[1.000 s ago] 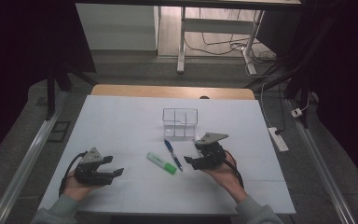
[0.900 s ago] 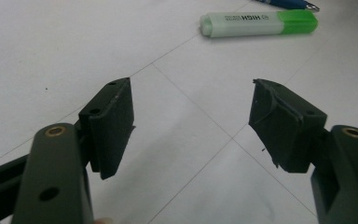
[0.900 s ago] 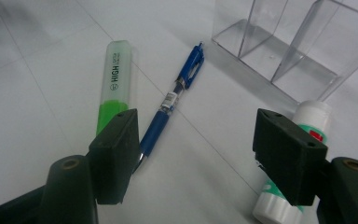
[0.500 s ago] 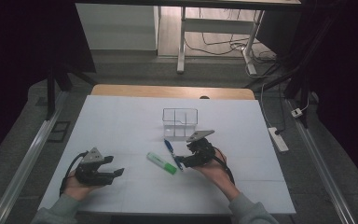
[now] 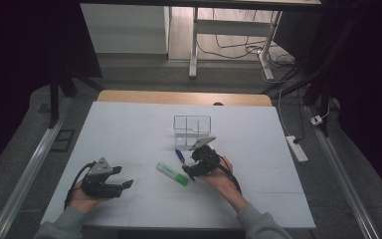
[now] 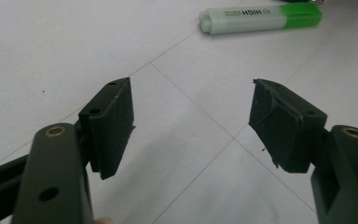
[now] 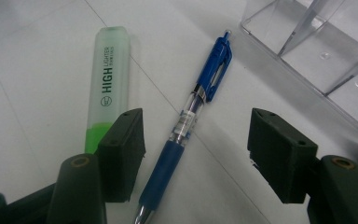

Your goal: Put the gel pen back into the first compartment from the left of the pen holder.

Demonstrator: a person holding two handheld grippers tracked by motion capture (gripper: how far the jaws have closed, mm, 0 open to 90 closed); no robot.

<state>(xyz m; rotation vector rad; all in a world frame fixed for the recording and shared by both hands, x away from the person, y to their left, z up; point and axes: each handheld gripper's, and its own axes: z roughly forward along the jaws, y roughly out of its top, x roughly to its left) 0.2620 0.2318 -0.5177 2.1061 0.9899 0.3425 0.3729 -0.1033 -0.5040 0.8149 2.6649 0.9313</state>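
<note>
A blue pen (image 5: 180, 155) (image 7: 191, 126) lies on the white table beside a green highlighter (image 5: 172, 174) (image 7: 107, 84) (image 6: 261, 18). Just behind them stands a clear plastic box (image 5: 192, 130) (image 7: 317, 51). My right gripper (image 5: 189, 172) (image 7: 196, 154) hangs low over the pen's grip end. Its jaws have just been closing, and the pen lies between them with neither pad touching it. My left gripper (image 5: 124, 185) (image 6: 191, 126) rests near the front left, jaws open over bare table, pointing toward the highlighter.
The white table top (image 5: 129, 129) has a wooden strip along its far edge. A white power strip (image 5: 297, 148) lies off the table's right side. Metal rails run along both sides.
My right gripper has moved left and slightly down from beside the box to over the pen. Its jaws have narrowed a little. The left gripper has stayed put.
</note>
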